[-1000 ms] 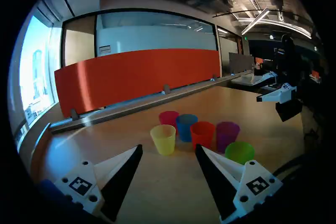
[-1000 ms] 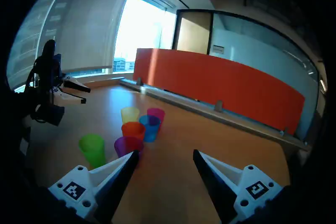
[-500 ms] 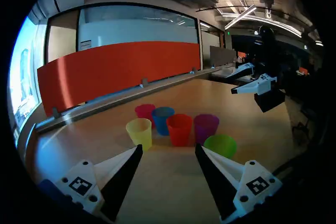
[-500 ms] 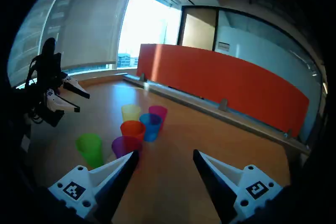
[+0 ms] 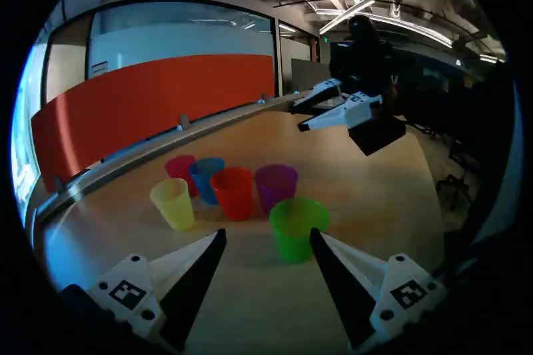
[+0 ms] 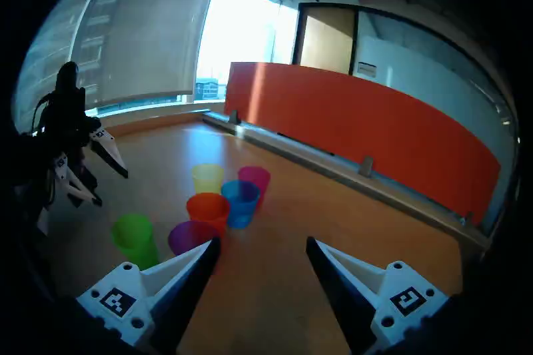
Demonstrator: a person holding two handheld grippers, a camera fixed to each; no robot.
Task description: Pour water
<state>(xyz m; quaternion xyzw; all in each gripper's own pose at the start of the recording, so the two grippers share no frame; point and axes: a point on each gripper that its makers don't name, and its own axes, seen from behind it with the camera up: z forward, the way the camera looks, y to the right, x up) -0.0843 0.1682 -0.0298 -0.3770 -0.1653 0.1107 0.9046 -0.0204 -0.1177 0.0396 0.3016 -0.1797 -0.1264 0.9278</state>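
Several plastic cups stand grouped on the wooden table (image 5: 373,182): yellow (image 5: 174,203), pink (image 5: 180,170), blue (image 5: 204,175), orange (image 5: 232,192), purple (image 5: 276,186) and green (image 5: 298,227). My left gripper (image 5: 266,245) is open, with the green cup just ahead between its fingertips. In the right gripper view the same cups appear: yellow (image 6: 208,178), pink (image 6: 254,182), blue (image 6: 239,202), orange (image 6: 208,212), purple (image 6: 190,238), green (image 6: 134,238). My right gripper (image 6: 261,252) is open, with the purple cup at its left fingertip. Each view shows the other gripper farther off (image 5: 336,110) (image 6: 86,158).
A long orange partition (image 5: 153,98) with a metal rail runs along the table's far edge. Bright windows (image 6: 236,42) lie beyond in the right gripper view. Bare tabletop spreads right of the cups (image 6: 313,215).
The left gripper has swung right and come closer to the cups; the green cup now sits between its fingertips. The right gripper has shifted slightly; both stay open.
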